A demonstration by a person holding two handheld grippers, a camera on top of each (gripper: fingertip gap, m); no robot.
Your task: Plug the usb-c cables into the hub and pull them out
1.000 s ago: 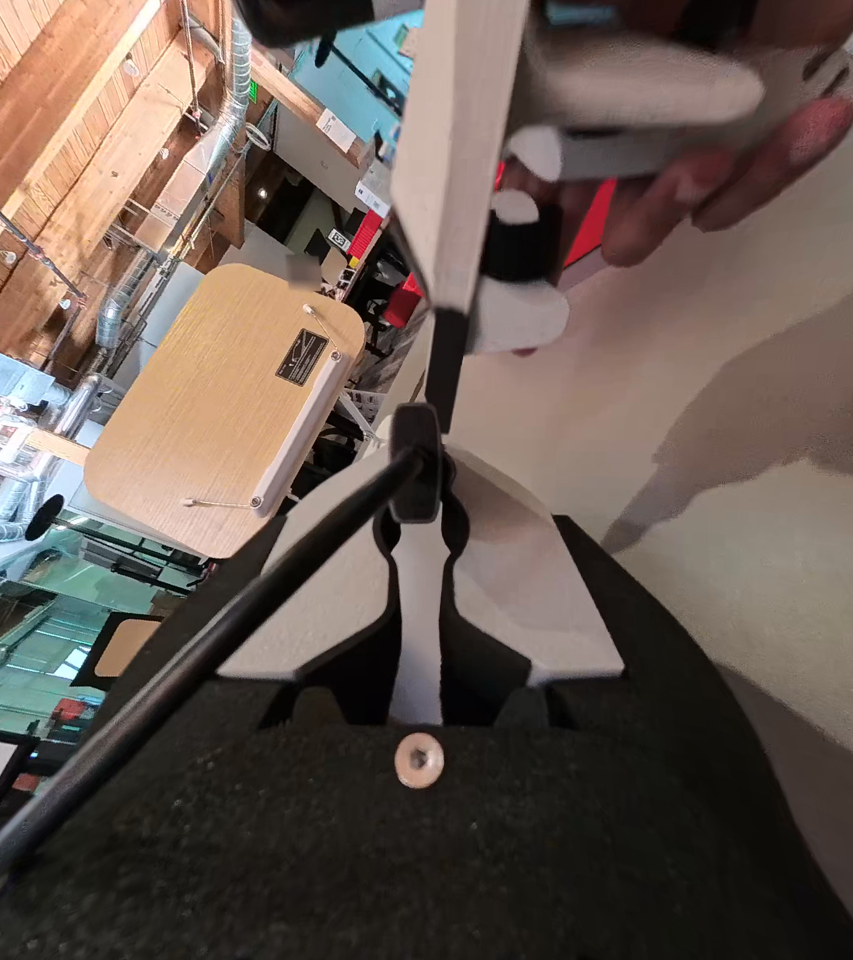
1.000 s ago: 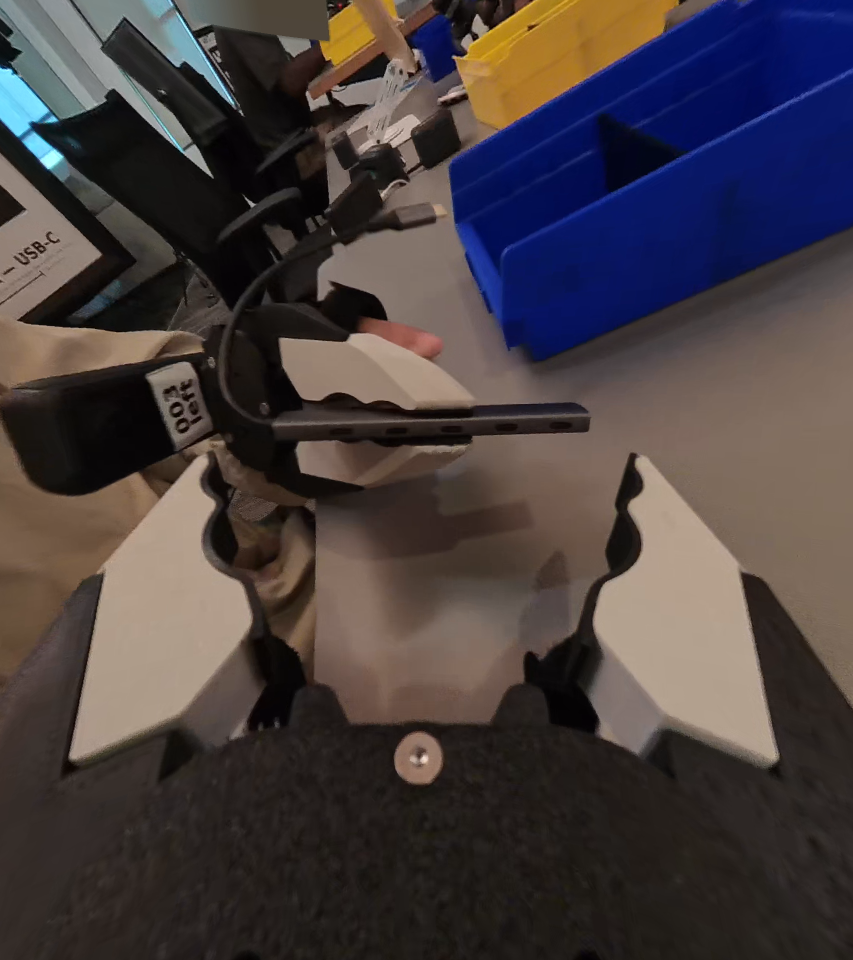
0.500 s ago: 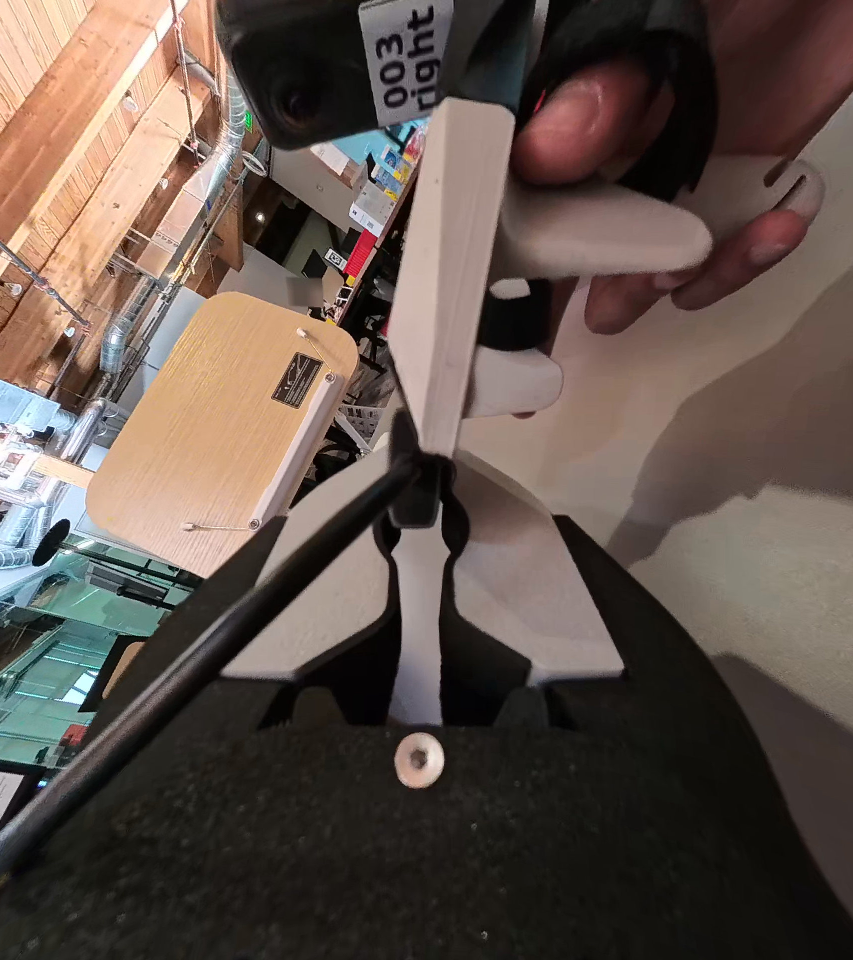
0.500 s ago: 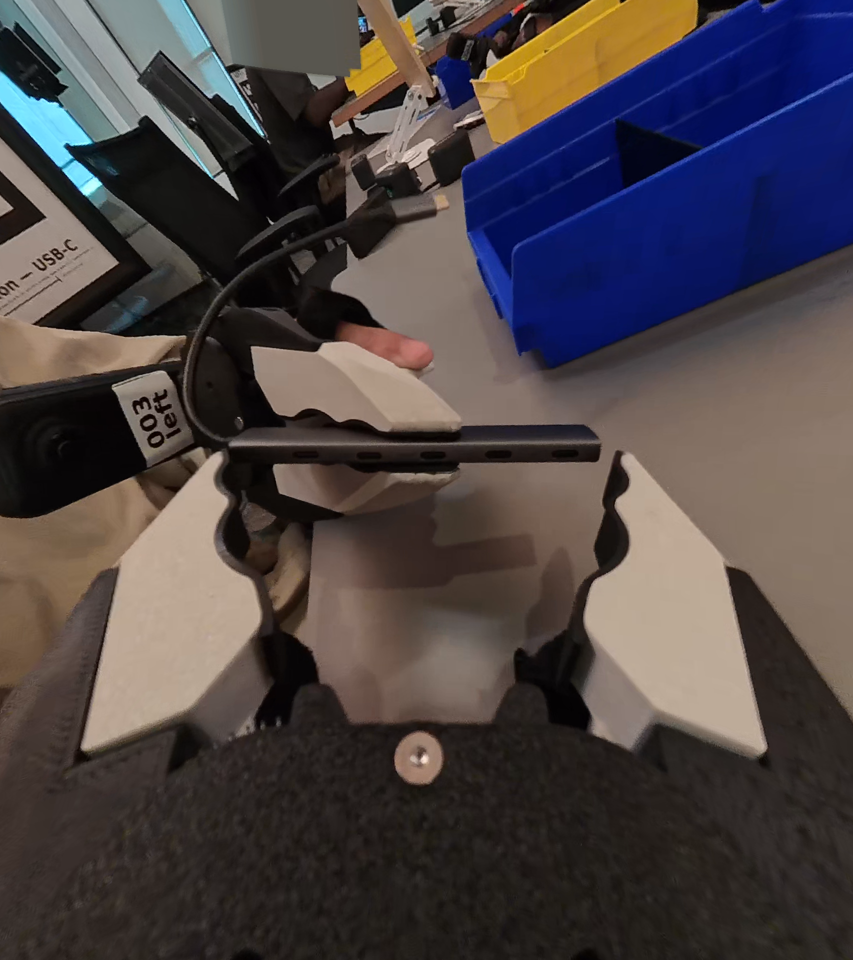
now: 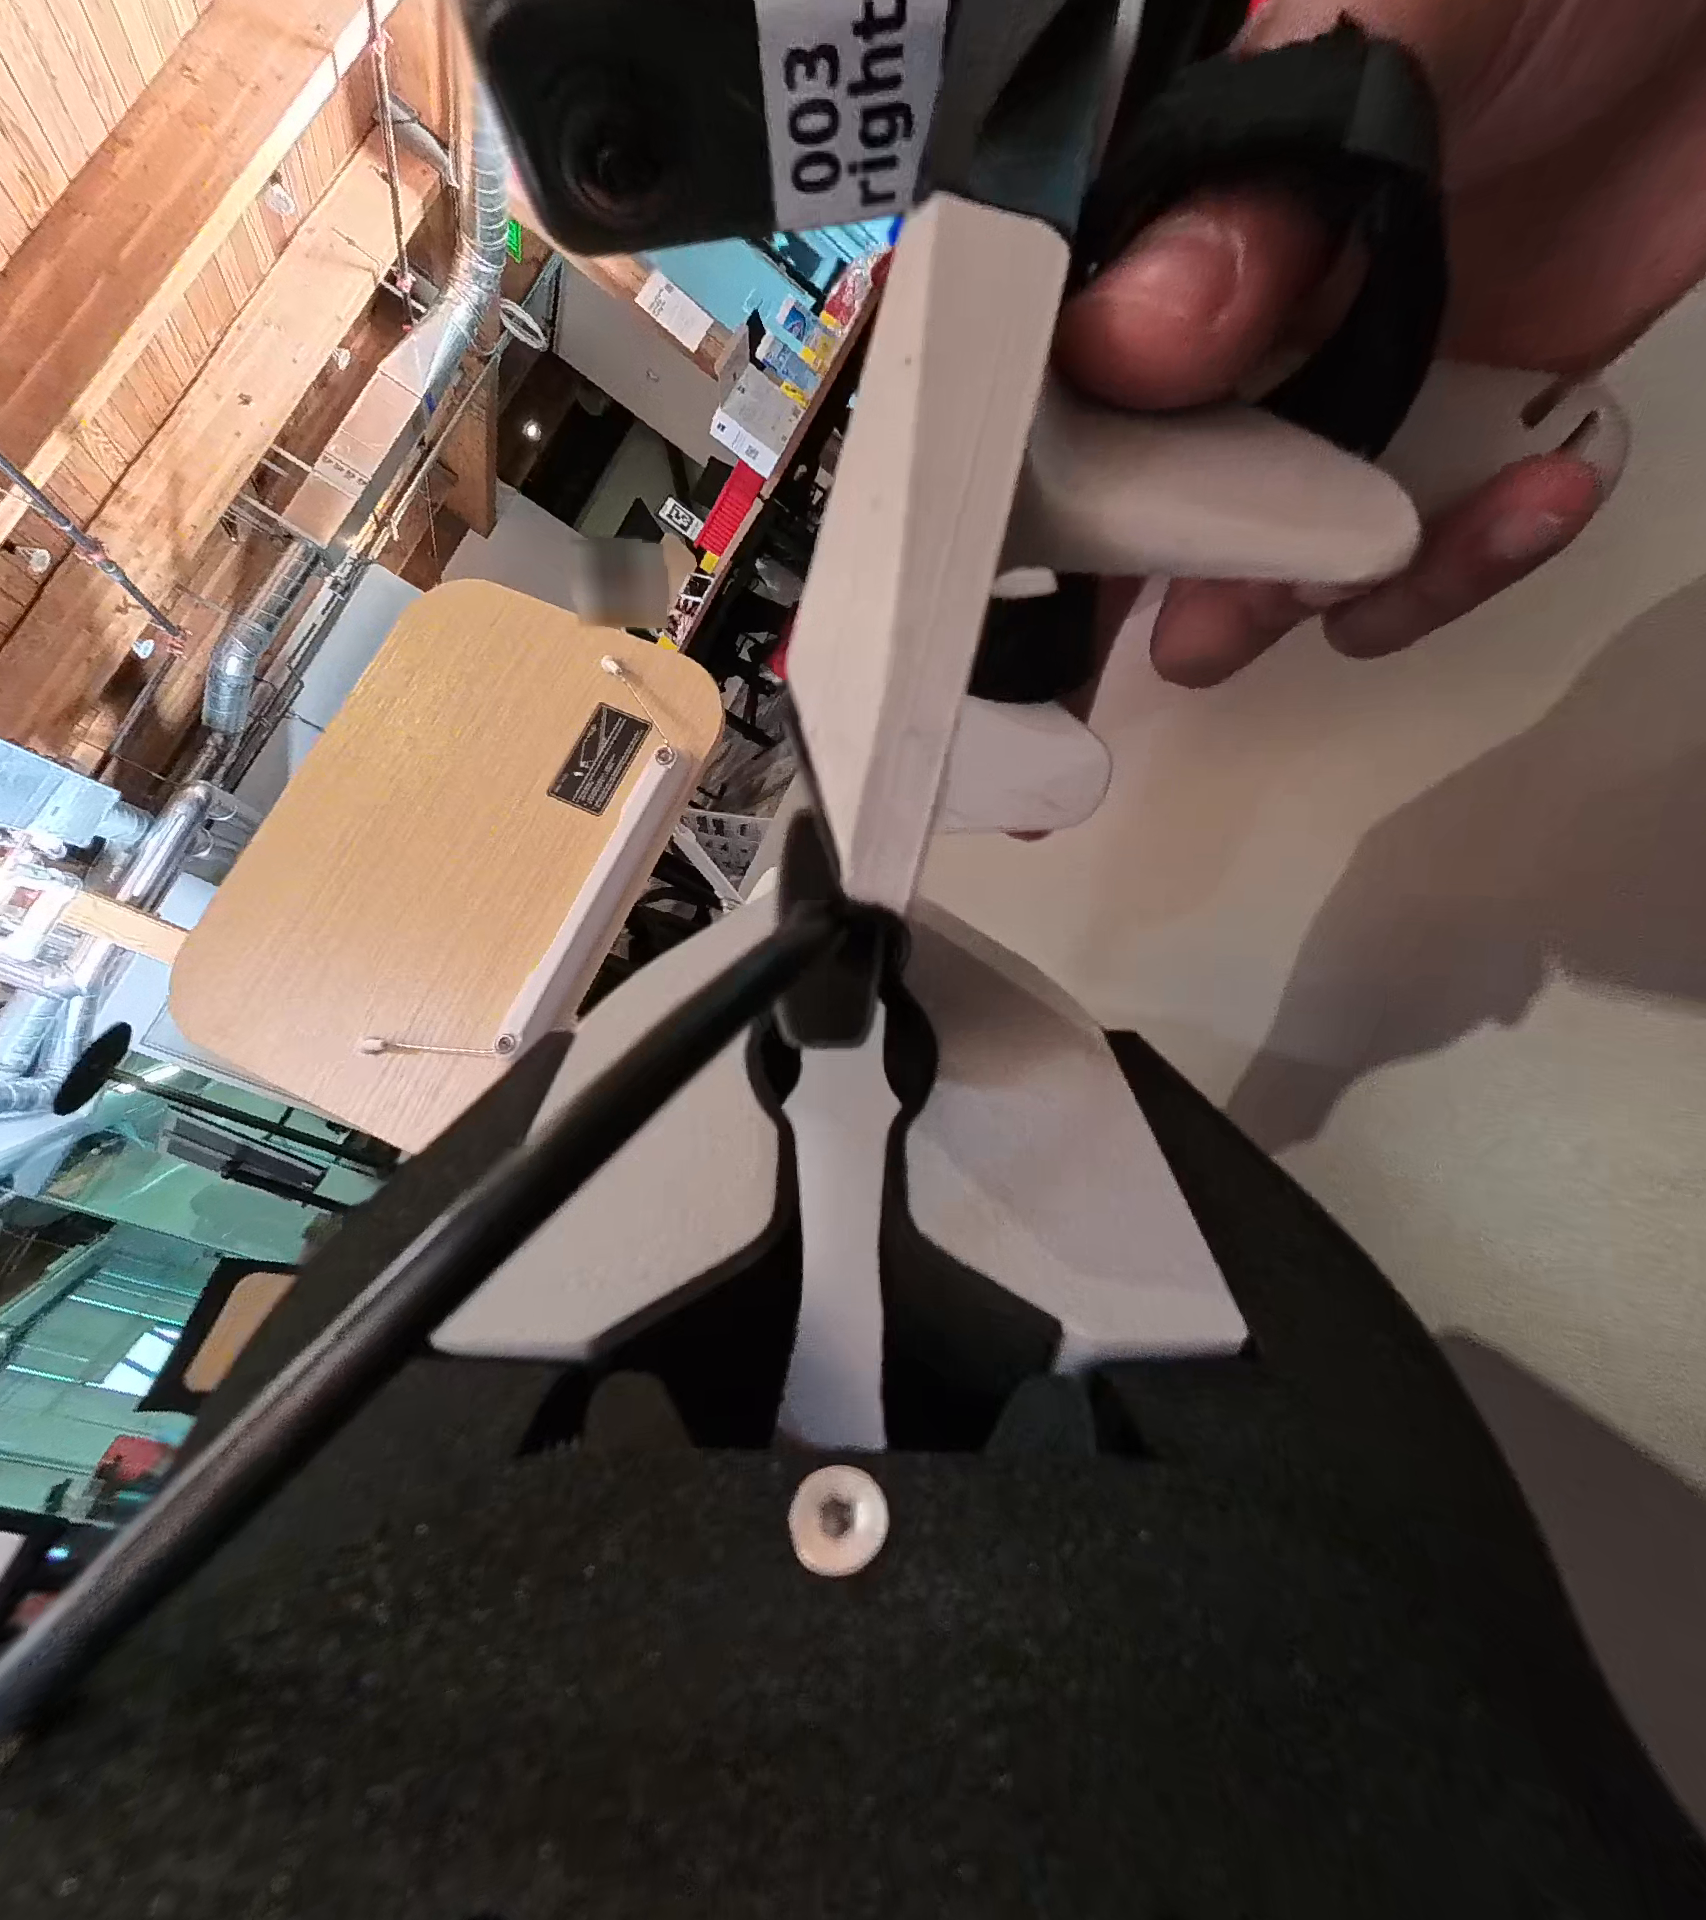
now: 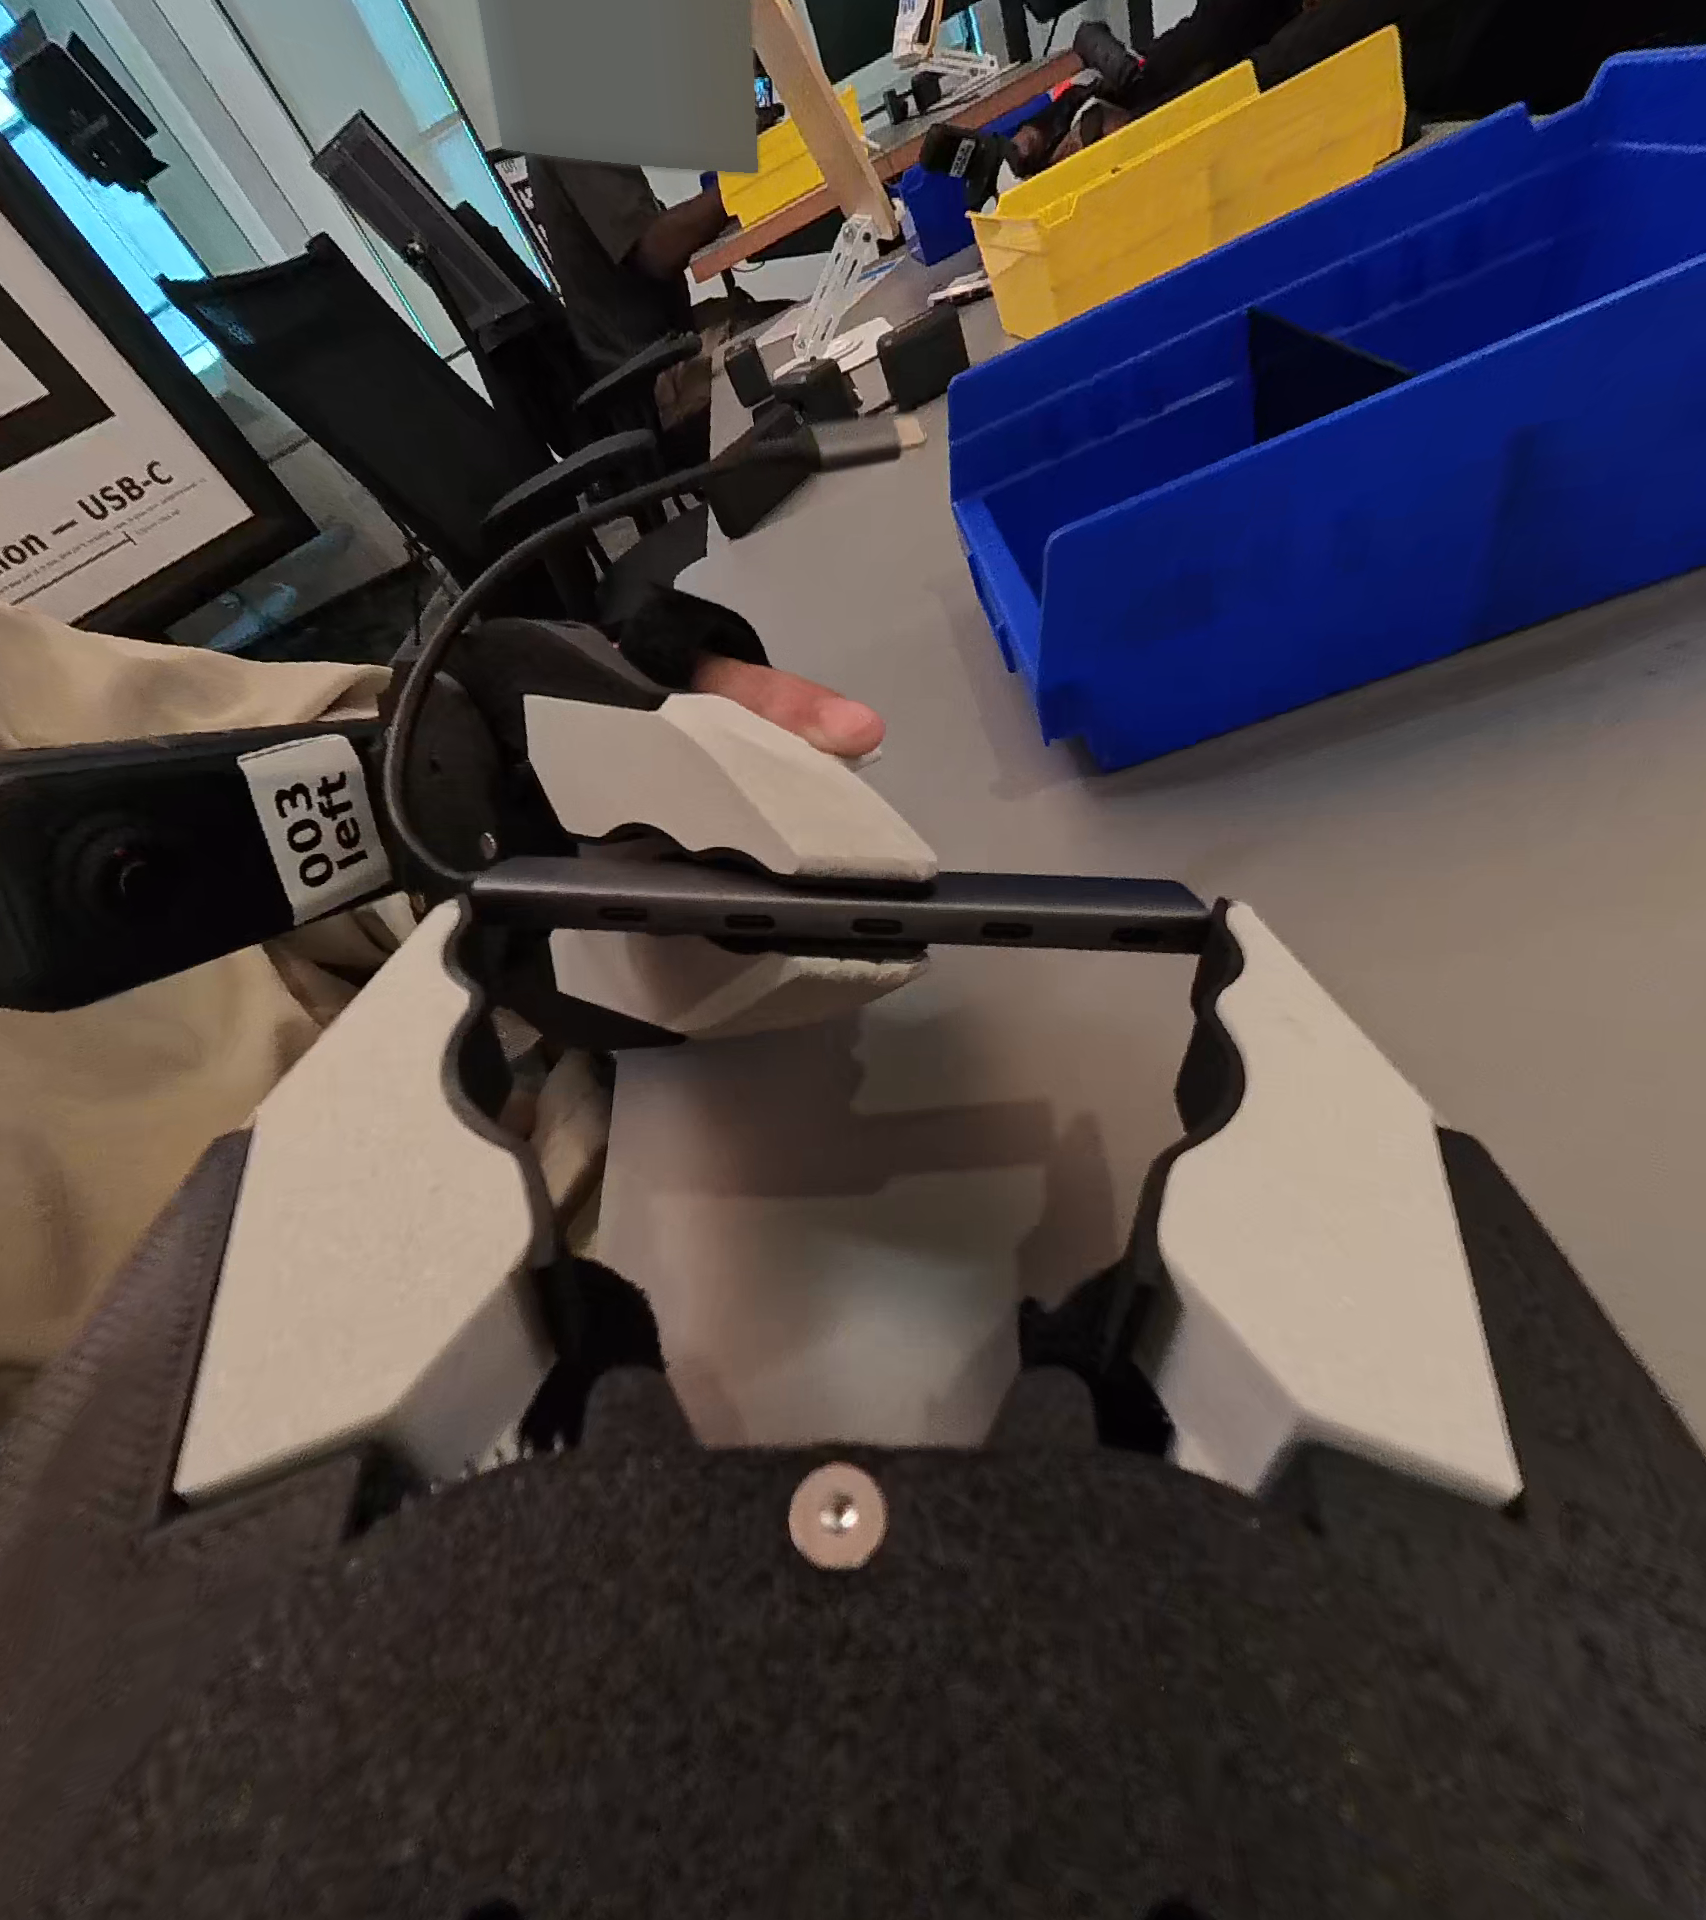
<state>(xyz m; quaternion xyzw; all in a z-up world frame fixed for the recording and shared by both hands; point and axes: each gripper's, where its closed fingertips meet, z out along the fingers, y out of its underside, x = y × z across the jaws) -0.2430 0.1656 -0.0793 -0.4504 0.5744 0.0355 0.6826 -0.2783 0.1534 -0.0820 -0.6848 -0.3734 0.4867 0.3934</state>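
A dark grey USB-C hub (image 6: 1036,920) is held level above the grey table (image 6: 1503,935). My left gripper (image 6: 916,914) is shut on the hub's left half. The hub's black cable (image 6: 516,561) loops back to a plug (image 6: 864,442) lying on the table. My right gripper (image 6: 844,997) is open, with one fingertip at each end of the hub. In the left wrist view my left gripper (image 5: 844,935) is shut on the hub's end (image 5: 828,987), and the cable (image 5: 516,1174) runs down to the left. One of the right gripper's fingers (image 5: 916,582) stands just beyond the hub.
A blue bin (image 6: 1400,468) with a divider stands on the table to the right, with a yellow bin (image 6: 1192,249) behind it. Black chairs (image 6: 475,416), a framed sign (image 6: 28,436) and a seated person are at the back left. A tan sleeve (image 6: 101,1039) is on the left. The grippers are tip to tip, or close to it.
My right gripper has moved forward until its open fingertips flank the hub's two ends. My left gripper has kept its hold on the hub.
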